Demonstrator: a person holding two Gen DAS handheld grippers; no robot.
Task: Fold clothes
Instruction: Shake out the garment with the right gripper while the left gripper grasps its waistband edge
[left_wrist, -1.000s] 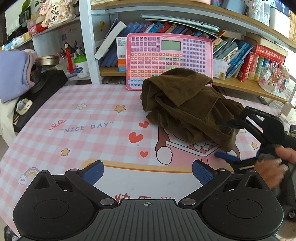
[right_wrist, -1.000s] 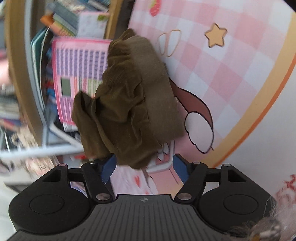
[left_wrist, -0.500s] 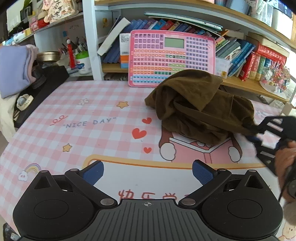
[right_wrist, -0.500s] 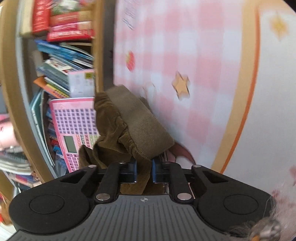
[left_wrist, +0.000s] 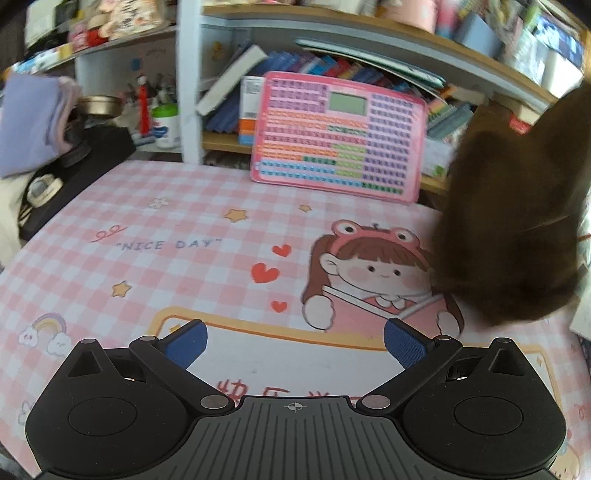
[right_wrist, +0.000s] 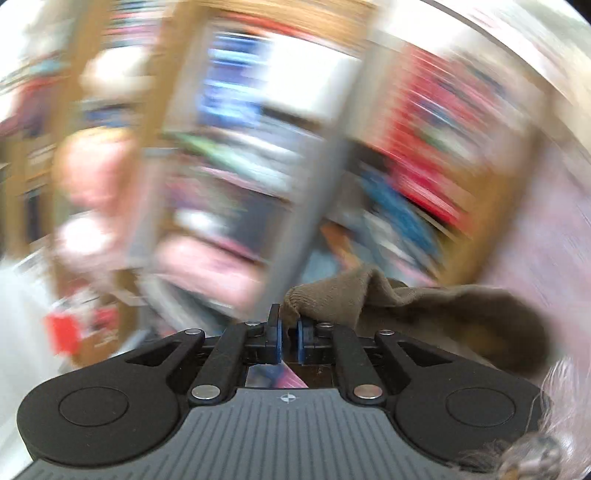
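The right gripper (right_wrist: 289, 341) is clenched on a ribbed edge of the brown garment (left_wrist: 517, 221), its blue pads nearly together with the cloth pinched between them; from that pinch the fabric drapes off to the gripper's right; everything behind it in the right wrist view is smeared, so only shelves of books can be made out; in the left wrist view the same garment hangs as a dark, bunched and blurred mass at the right side, most of it raised above the pink checked tablecloth (left_wrist: 184, 229), its lower end down by the cartoon girl print (left_wrist: 373, 269), though whether it touches the cloth there cannot be told; the left gripper (left_wrist: 293, 341) hangs low over the near edge of the table with its jaws spread wide and nothing between them; a pink toy keyboard (left_wrist: 336, 136) leans against the bookshelf (left_wrist: 369, 40) behind; judging by how the garment hangs, the step in hand looks like lifting it by one edge so that it can be shaken out and spread; the next move probably calls for the free gripper to take a second point on the same ribbed edge, well apart from the first, so the garment can be laid flat on the cloth; the bunching hides where hems and seams lie, so picking that second point will need the fabric to hang quieter
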